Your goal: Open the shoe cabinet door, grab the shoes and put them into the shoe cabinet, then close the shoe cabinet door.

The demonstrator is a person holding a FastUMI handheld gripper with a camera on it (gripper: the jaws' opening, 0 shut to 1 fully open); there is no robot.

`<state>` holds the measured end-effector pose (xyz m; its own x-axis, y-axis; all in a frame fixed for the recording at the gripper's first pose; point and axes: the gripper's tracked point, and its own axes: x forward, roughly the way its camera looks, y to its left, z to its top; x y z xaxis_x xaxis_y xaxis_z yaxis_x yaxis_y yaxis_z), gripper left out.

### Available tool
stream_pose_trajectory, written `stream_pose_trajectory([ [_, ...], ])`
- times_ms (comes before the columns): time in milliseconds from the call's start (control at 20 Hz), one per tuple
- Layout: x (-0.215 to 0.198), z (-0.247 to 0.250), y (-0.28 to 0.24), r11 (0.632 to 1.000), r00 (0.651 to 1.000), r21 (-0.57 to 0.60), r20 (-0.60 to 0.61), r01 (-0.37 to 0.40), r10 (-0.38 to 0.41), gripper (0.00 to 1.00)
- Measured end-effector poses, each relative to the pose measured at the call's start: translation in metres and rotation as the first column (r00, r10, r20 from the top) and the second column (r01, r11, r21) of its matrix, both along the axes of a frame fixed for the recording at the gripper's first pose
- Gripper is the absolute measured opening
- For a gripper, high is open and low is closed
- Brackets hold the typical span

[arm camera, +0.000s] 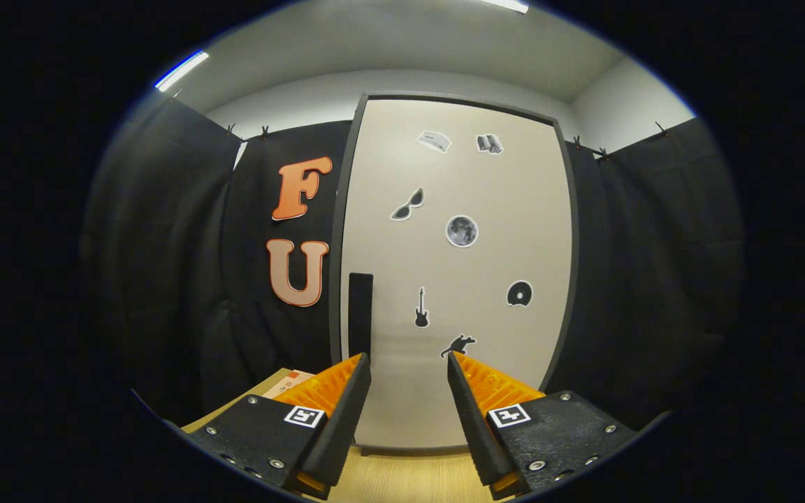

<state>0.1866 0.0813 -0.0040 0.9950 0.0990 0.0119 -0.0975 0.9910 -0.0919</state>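
Note:
A tall pale shoe cabinet door (458, 265) with a dark frame stands shut straight ahead, dotted with small dark stickers. Its black vertical handle (360, 314) sits near the door's left edge, just above my left fingertip. My gripper (409, 363) is open, with nothing between its fingers, and it points at the lower part of the door, a short way from it.
Black cloth walls flank the cabinet on both sides. A wooden floor (402, 478) runs below the door. A cardboard box (284, 384) lies low on the left, behind my left finger.

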Motion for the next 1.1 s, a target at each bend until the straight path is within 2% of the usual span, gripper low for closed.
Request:
stream_pose_trajectory([
  [350, -0.081, 0.010, -0.027, 0.999, 1.000, 0.044, 0.025, 0.012, -0.013, 0.72],
  [550, -0.115, 0.015, -0.032, 0.998, 0.999, 0.060, 0.041, 0.016, -0.019, 0.73],
  [800, -0.141, 0.023, -0.038, 0.998, 0.999, 0.068, 0.049, 0.012, -0.016, 0.74],
  [1100, -0.151, 0.027, -0.043, 0.998, 0.999, 0.056, 0.051, 0.013, -0.016, 0.76],
])
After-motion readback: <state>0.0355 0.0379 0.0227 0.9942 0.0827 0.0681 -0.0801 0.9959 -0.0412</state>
